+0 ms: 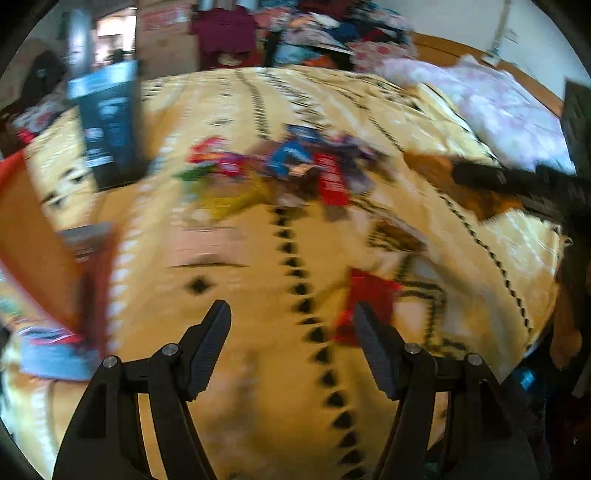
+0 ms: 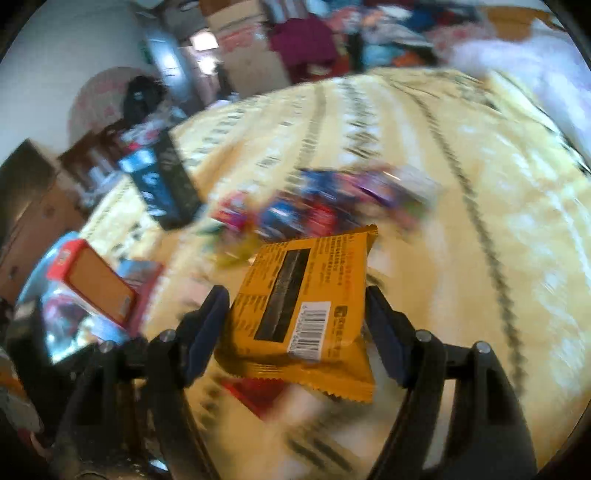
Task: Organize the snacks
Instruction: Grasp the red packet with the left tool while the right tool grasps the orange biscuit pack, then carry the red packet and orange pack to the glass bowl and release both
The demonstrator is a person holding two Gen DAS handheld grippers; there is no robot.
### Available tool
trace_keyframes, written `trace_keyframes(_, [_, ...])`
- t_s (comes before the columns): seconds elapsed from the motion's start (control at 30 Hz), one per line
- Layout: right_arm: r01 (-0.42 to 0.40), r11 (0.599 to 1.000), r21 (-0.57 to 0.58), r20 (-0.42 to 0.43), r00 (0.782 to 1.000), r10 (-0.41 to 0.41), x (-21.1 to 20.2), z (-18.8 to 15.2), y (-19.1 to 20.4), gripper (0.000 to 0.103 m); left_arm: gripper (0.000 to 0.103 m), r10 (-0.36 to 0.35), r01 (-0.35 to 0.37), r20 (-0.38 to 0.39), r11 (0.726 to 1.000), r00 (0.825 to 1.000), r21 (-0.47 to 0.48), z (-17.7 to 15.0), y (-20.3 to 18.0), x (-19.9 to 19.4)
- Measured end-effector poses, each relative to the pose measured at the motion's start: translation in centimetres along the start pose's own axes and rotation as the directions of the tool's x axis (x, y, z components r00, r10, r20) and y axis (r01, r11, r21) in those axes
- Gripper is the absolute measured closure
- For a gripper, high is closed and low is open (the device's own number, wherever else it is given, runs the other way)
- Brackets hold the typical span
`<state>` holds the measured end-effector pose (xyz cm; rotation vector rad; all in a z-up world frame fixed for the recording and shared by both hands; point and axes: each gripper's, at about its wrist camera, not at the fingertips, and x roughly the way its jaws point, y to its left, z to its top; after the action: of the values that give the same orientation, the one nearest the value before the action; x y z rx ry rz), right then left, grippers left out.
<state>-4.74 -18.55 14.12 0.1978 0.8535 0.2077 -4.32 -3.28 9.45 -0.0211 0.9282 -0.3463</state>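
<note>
The right gripper (image 2: 297, 308) pinches the orange packet (image 2: 301, 314) by its edges; it may slip; the left gripper (image 1: 291, 332) gapes wide, empty.

a yellow patterned blanket (image 1: 258, 369) covers the bed; clothes pile (image 1: 332, 33) behind, white wall (image 2: 55, 48).

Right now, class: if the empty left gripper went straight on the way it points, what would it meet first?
Probably the blanket: the open left gripper has nothing between its fingers, and the snack pile lies farther on. Blur makes depth uncertain.
</note>
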Motion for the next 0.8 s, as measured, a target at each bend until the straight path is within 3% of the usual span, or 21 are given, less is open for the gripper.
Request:
trace_keyframes(0.07, [0.022, 0.999, 0.049, -0.033, 0.999, -0.02, -0.4, -2.1, -2.3, 0.029, 0.033, -0.048, 0.049, -0.019, 0.998, 0.999, 0.048, 0.1, -1.9, 1.6])
trace_keyframes(0.1, [0.031, 0.997, 0.066, -0.046, 0.999, -0.028, -0.2, -2.8, -3.1, 0.043, 0.033, -0.066, 0.068, -0.032, 0.995, 0.997, 0.072, 0.1, -2.9, 2.5])
trace_keyframes(0.13, [0.033, 0.996, 0.081, -0.064, 0.998, -0.027, 0.1, -3.4, -3.6, 0.046, 0.033, -0.082, 0.086, -0.048, 0.992, 0.996, 0.091, 0.0, -3.6, 3.4])
trace_keyframes(0.27, [0.036, 0.993, 0.116, -0.094, 0.995, -0.025, 0.2, -5.0, -4.7, 0.046, 0.033, -0.082, 0.095, -0.097, 0.985, 0.992, 0.144, -0.4, -5.3, 5.8])
trace_keyframes(0.43, [0.068, 0.997, 0.046, -0.112, 0.992, -0.062, 1.0, -5.4, -5.0, 0.046, 0.033, -0.016, 0.031, -0.103, 0.988, 0.995, 0.149, -0.9, -5.0, 8.0])
trace_keyframes(0.47, [0.061, 0.997, 0.046, -0.102, 0.993, -0.056, 1.1, -5.5, -5.2, 0.046, 0.037, -0.01, 0.025, -0.098, 0.989, 0.995, 0.149, -1.0, -4.8, 8.1])
trace_keyframes(0.5, [0.05, 0.997, 0.054, -0.095, 0.994, -0.045, 1.1, -5.8, -5.7, 0.046, 0.052, 0.003, 0.01, -0.094, 0.989, 0.996, 0.146, -1.1, -4.7, 8.2])
trace_keyframes(0.53, [0.055, 0.996, 0.068, -0.102, 0.994, -0.048, 1.1, -6.0, -6.3, 0.046, 0.052, 0.009, 0.005, -0.091, 0.989, 0.996, 0.15, -1.1, -4.7, 8.2])
trace_keyframes(0.63, [0.017, 0.996, 0.093, -0.095, 0.995, -0.008, -0.3, -6.0, -7.2, 0.036, 0.053, 0.01, 0.005, -0.091, 0.986, 0.996, 0.165, -1.0, -4.8, 7.9])
trace_keyframes(0.7, [-0.013, 0.999, 0.04, -0.154, 0.988, 0.019, -1.0, -6.4, -6.6, 0.022, 0.053, 0.006, 0.009, -0.09, 0.986, 0.996, 0.167, -1.3, -4.6, 7.8])
trace_keyframes(0.8, [-0.047, 0.997, -0.056, -0.242, 0.97, 0.032, -0.7, -7.5, -4.5, 0.019, 0.053, -0.004, 0.017, -0.088, 0.988, 0.996, 0.153, -1.4, -4.4, 7.9])
